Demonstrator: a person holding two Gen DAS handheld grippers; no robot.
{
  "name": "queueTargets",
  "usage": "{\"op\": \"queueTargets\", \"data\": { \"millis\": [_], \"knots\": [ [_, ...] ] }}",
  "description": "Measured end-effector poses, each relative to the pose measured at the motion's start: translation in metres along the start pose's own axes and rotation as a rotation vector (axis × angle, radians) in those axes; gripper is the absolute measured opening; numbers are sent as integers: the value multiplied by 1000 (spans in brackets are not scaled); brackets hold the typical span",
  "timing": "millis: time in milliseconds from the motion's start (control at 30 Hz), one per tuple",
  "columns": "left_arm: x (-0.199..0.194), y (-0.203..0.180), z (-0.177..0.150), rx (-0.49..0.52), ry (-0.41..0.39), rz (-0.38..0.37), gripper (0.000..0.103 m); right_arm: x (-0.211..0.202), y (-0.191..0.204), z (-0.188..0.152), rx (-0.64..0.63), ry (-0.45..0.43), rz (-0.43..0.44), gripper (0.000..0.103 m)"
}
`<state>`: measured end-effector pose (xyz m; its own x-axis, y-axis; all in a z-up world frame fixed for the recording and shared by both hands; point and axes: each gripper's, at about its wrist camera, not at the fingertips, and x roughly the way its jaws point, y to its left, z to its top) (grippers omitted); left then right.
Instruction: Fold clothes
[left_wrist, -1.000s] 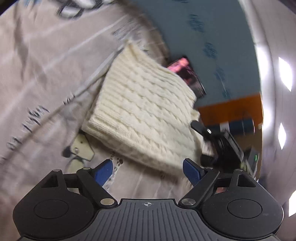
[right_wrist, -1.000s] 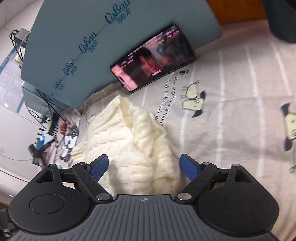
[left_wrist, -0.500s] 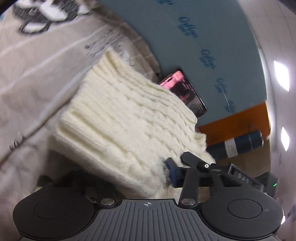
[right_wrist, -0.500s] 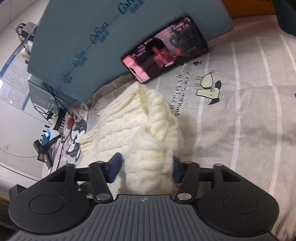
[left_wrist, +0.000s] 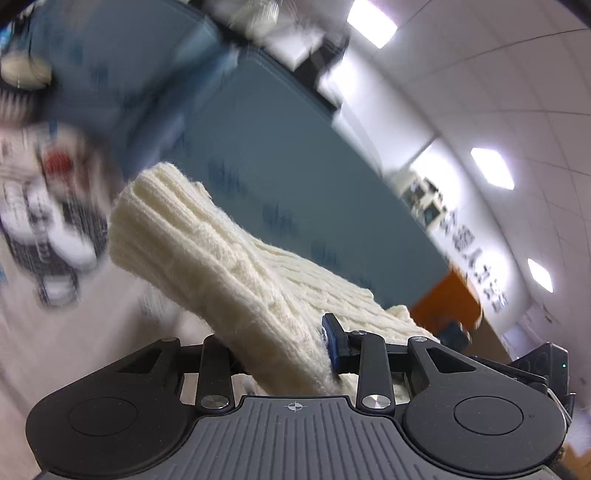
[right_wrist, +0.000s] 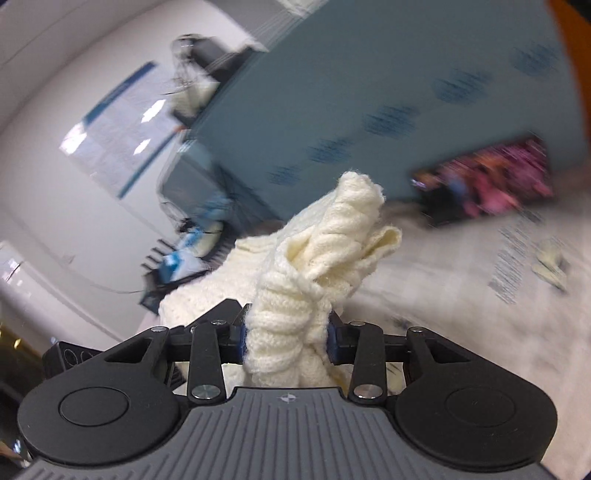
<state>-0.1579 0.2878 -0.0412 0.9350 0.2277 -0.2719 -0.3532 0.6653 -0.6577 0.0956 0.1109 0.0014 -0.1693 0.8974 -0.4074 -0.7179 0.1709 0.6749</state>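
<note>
Sweater clamped by left gripper.

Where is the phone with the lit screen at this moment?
The dark rectangular phone with a pink lit screen shows only in the right wrist view, blurred, at the right, propped against the blue-grey board.

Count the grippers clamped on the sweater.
2. The left gripper pinches the sweater at one end; the right gripper squeezes a bunched part of it.
</note>
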Motion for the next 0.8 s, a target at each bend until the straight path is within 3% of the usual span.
{"op": "queueTargets", "data": {
  "millis": [133,300,433,633,800],
  "knots": [
    [-19,16,29,67,-113,84,32,47,40,11,-176,3,8,35],
    [-28,46,46,75,-189,223,32,117,65,5,-308,61,7,35],
    [-13,73,48,68,-176,306,32,161,57,-1,-314,118,-3,35],
    [27,113,48,29,-121,337,32,200,27,-5,-257,160,-40,35],
    [52,131,38,72,-69,415,33,221,3,-13,-263,197,-83,36]
  ]
}}
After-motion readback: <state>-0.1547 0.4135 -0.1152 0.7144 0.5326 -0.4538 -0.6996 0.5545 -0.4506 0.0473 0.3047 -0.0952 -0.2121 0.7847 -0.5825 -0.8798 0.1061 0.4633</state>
